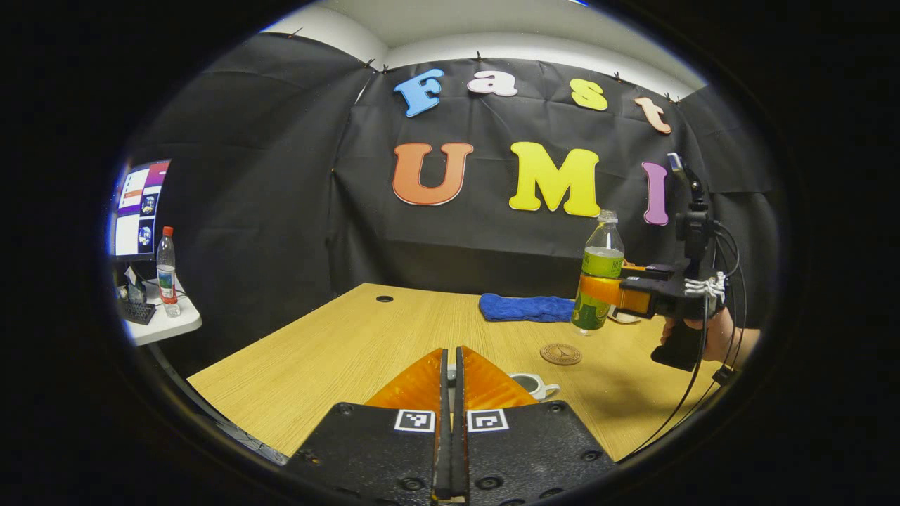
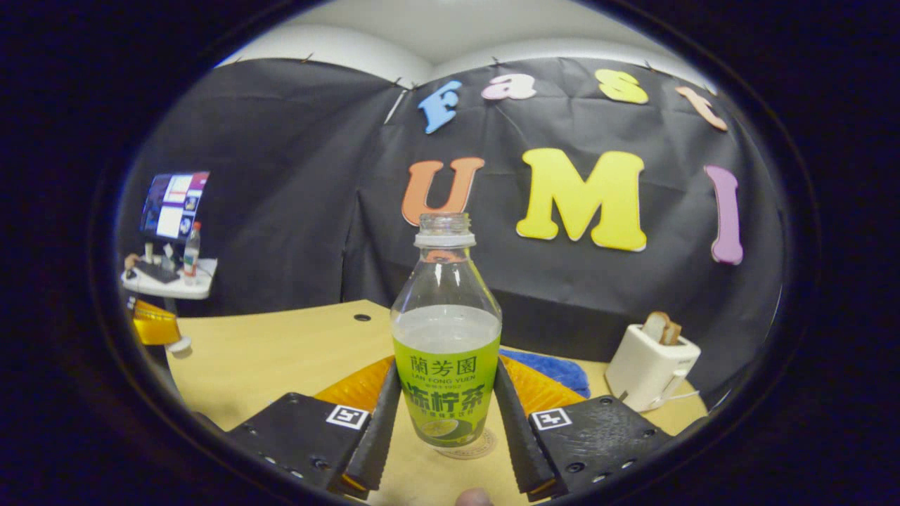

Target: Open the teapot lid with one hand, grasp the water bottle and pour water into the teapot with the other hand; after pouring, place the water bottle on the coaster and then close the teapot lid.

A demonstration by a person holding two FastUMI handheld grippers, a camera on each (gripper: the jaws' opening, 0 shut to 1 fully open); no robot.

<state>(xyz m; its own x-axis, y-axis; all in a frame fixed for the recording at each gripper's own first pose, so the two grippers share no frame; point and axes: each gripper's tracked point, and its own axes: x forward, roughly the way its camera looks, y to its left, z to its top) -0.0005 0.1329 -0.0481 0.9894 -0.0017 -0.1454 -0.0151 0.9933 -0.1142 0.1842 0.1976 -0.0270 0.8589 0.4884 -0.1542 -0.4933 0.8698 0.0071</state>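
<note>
My right gripper [image 2: 446, 383] is shut on an uncapped water bottle [image 2: 446, 330] with a green label, upright and about half full. In the left gripper view that bottle [image 1: 602, 277] hangs at the right in the other gripper [image 1: 606, 289], behind a round brown coaster [image 1: 560, 353]. The coaster's edge [image 2: 470, 447] peeks out under the bottle's base; I cannot tell whether they touch. My left gripper [image 1: 451, 355] has its fingers pressed together above the table. The white teapot [image 1: 534, 385] sits just right of them with its mouth open. Far left in the right gripper view, a white lid [image 2: 180, 345] hangs at the left gripper [image 2: 156, 322].
A blue cloth [image 1: 526, 308] lies at the table's back. A white toaster [image 2: 650, 365] with bread stands at the right. Off the table's left edge, a small side table [image 1: 165, 323] carries a monitor [image 1: 140, 207] and a red-capped bottle [image 1: 166, 270]. A cable hole [image 1: 384, 299] marks the tabletop.
</note>
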